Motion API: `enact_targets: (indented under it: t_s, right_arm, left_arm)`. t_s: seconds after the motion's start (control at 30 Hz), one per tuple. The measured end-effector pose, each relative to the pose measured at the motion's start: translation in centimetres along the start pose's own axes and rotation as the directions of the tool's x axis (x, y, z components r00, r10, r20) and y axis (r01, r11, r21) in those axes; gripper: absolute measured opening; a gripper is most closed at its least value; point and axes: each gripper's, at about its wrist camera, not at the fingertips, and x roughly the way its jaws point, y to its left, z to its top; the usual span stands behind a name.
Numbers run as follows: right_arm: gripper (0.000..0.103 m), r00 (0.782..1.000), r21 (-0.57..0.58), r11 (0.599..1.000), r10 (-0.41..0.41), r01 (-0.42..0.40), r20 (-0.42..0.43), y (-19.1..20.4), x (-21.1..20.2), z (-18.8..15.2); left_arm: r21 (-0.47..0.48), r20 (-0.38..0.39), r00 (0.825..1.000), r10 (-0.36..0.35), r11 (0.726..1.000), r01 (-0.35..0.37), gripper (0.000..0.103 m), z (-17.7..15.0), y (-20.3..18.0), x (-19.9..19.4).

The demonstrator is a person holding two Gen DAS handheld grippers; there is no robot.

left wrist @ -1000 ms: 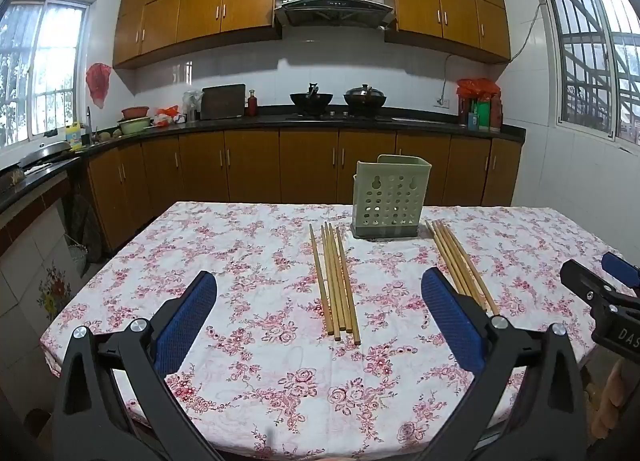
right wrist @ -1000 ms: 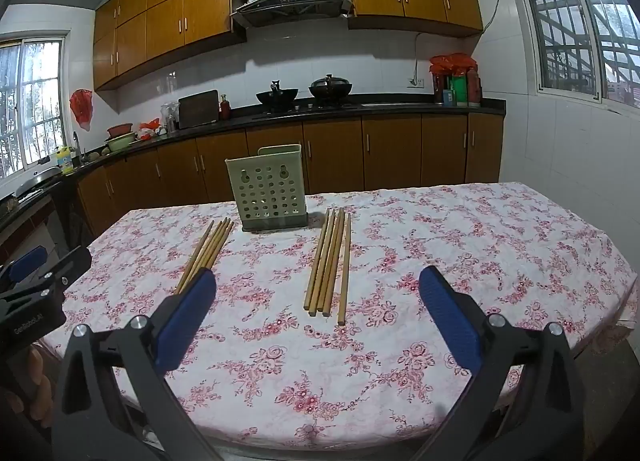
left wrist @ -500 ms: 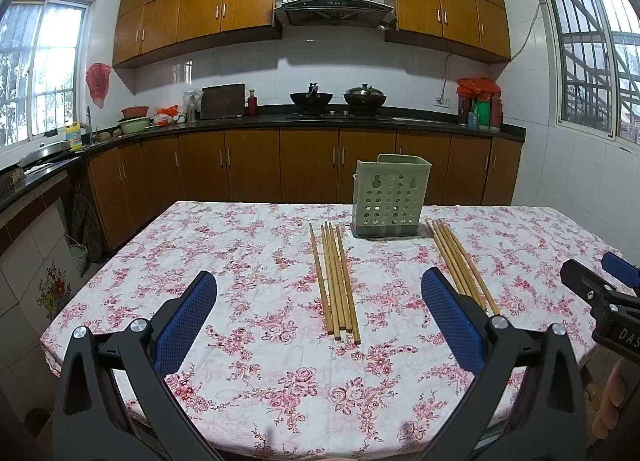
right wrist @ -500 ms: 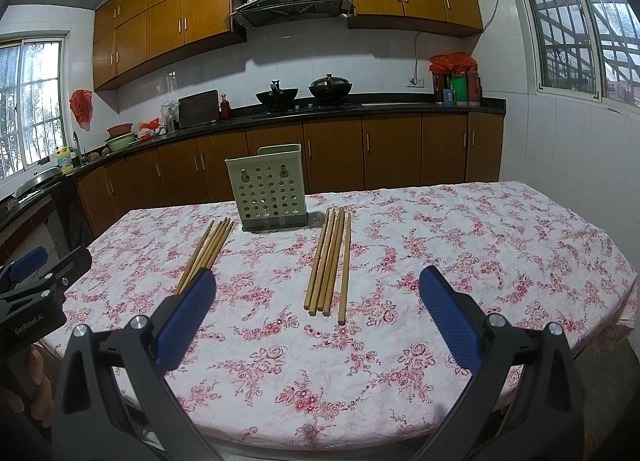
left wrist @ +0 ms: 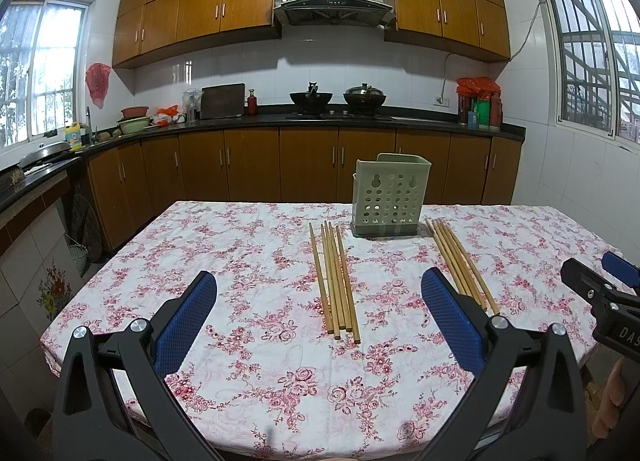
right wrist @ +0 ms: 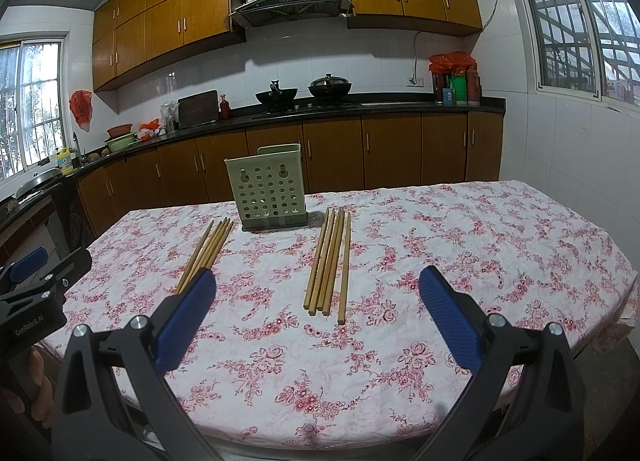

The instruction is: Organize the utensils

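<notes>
progress: nothing sorted yet, judging by the layout; all chopsticks lie flat on the table point(left wrist: 240, 245), none in the holder.
holder: green perforated utensil holder point(left wrist: 387, 197) stands upright at the far middle of the table, looks empty through the holes, inside not fully visible.
left bundle: left chopstick bundle point(left wrist: 335, 281) lies just beside the holder's left side, tips pointing toward the camera, directly ahead of the left gripper.
right bundle: right chopstick bundle point(right wrist: 329, 261) lies beside the holder's right side, one stick a bit apart from the rest, ahead of the right gripper.
left gripper: left gripper point(left wrist: 318, 325) jaws spread wide, nothing held, hanging over the near table edge.
right gripper: right gripper point(right wrist: 318, 321) jaws spread wide too, nothing between the pads, near the table edge.
left to do: pick up both bundles, stand them in the holder; that's the whole job.
change vs earlier: none visible; chopsticks, holder and both grippers sit the same as a second ago.
</notes>
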Motion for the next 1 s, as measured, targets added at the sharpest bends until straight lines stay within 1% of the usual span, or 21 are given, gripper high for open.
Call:
enact_targets:
  t_s: [1.0]
  right_arm:
    - [0.099,1.0,0.003,1.0,0.002,-0.002,-0.002,-0.11,0.14,-0.07]
  left_arm:
    - [0.001,-0.002,1.0,0.001,1.0,-0.001,0.101,-0.3,0.03,0.0]
